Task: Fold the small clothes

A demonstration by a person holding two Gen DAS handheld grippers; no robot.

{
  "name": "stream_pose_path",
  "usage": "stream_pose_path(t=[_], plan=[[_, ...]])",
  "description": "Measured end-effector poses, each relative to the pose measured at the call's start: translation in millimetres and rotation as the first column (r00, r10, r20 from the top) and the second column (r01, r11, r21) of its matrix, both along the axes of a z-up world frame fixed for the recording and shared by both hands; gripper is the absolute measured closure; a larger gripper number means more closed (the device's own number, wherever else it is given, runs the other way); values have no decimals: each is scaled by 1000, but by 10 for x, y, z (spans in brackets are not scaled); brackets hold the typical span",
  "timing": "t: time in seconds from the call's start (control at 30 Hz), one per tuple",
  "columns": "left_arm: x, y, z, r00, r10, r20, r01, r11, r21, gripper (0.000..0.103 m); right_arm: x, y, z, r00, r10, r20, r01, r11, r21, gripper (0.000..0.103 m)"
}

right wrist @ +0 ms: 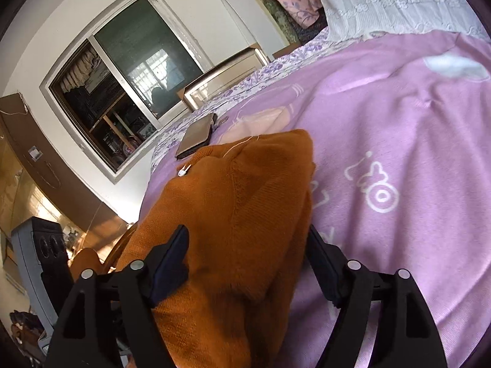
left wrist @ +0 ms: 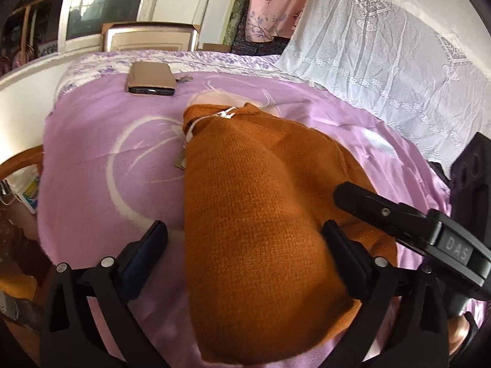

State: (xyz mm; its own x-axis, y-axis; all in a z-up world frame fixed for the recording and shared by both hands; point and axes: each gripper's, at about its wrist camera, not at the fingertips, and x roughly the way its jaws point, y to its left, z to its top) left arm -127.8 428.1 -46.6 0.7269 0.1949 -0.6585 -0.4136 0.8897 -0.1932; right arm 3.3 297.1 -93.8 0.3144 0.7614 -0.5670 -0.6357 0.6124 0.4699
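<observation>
An orange knit garment (left wrist: 260, 214) lies folded into a long bundle on the purple blanket (left wrist: 107, 153), with a white string and paper tag (left wrist: 181, 161) at its far end. My left gripper (left wrist: 244, 234) is open and straddles the near end of the bundle. Its left finger stands clear of the cloth and its right finger is at the cloth's edge. In the right wrist view the garment (right wrist: 233, 208) runs between the fingers of my right gripper (right wrist: 247, 239), which is open around it. One right-gripper finger (left wrist: 368, 202) also shows over the cloth's right side.
A phone in a tan case (left wrist: 152, 78) lies on the blanket beyond the garment. A white lace cover (left wrist: 383, 61) is draped at the back right. The bed's left edge drops off to a wooden chair (right wrist: 101, 257) and clutter. A window (right wrist: 122, 79) is in the far wall.
</observation>
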Motion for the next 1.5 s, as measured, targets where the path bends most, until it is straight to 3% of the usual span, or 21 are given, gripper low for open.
stream_pose_path(t=[0.13,0.37,0.63,0.93,1.13,1.5], plan=[[-158,-163,47,999,49,8,-50,995,86,5,-177,-166,78,994,-61,86,65,997,-44,14],[-409,-338,65,998,69,13,-70,990,122,5,-488,-430,181,966,-150,212,173,981,-92,4],[-528,-559,197,999,53,5,-53,980,191,5,-753,-634,230,953,-182,241,211,972,-102,4],[-754,-724,330,994,100,-38,-78,924,373,5,-1084,-727,323,913,-203,354,263,956,-128,4],[-826,-669,419,992,118,-37,-98,932,348,5,-1258,-764,381,887,-205,415,274,955,-114,3],[-879,-655,468,993,114,-7,-105,937,333,4,-1259,-818,382,883,-233,408,297,950,-100,3]])
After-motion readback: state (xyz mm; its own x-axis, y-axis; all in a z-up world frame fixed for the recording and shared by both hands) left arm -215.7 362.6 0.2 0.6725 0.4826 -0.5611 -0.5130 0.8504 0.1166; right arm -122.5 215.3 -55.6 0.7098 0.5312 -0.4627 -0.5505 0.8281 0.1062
